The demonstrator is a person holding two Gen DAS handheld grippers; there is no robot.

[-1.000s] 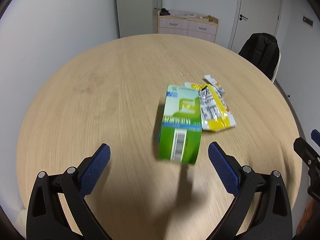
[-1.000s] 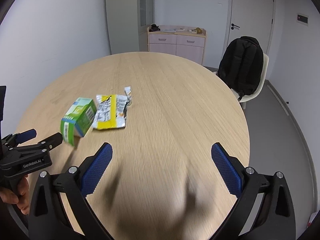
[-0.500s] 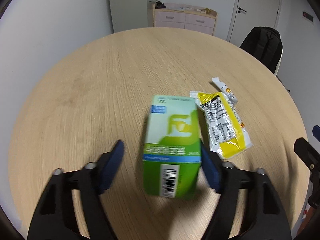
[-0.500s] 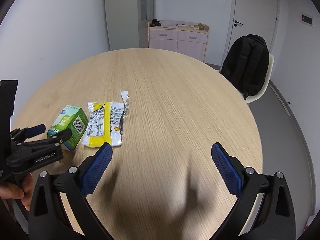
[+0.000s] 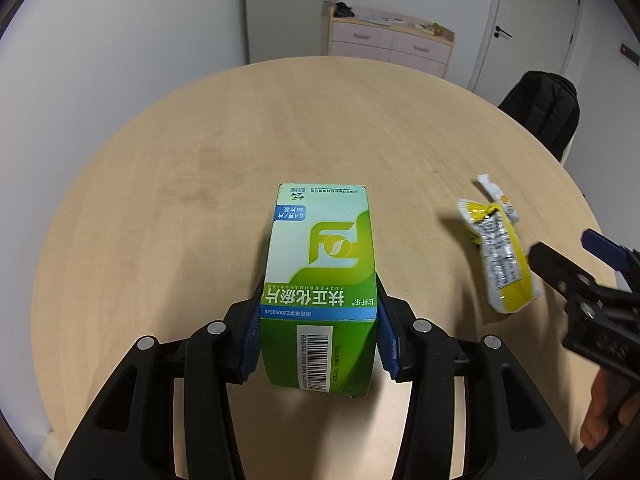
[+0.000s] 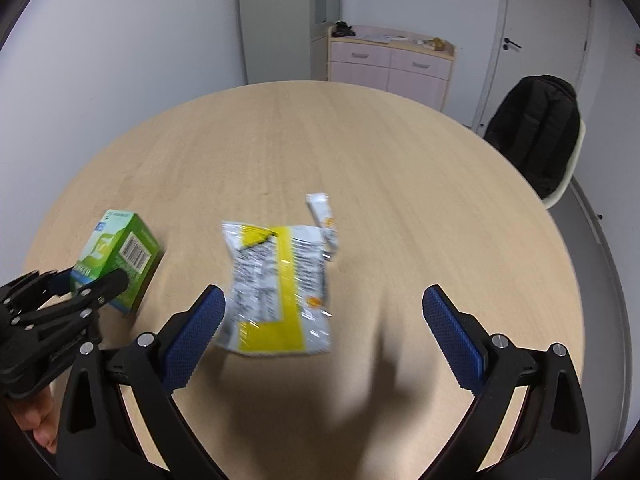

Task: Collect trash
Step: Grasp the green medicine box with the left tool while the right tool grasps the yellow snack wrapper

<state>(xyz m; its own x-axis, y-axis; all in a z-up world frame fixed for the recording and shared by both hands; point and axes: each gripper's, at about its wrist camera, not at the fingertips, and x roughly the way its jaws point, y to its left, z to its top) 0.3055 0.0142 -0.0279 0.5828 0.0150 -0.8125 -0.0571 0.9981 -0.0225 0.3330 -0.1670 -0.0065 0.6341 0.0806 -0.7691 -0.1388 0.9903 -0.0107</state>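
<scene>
A green carton box (image 5: 320, 264) lies on the round wooden table (image 5: 200, 160). My left gripper (image 5: 319, 336) has the box between its jaws, which are closing, and both blue pads press on the box's sides. From the right wrist view the box (image 6: 116, 248) and left gripper (image 6: 60, 300) show at the left. A yellow and white snack wrapper (image 6: 276, 292) lies flat on the table. My right gripper (image 6: 323, 300) hovers open above its near end. A small white sachet (image 6: 324, 216) lies just beyond the wrapper.
A chair with a black backpack (image 6: 536, 136) stands at the table's far right edge. A pink dresser (image 6: 388, 64) sits against the back wall, beside a white door (image 6: 544, 32). A hand (image 6: 40, 420) holds the left gripper.
The left gripper has come forward around the green box and its jaws have narrowed onto it. The right gripper has moved left toward the yellow wrapper, still open.
</scene>
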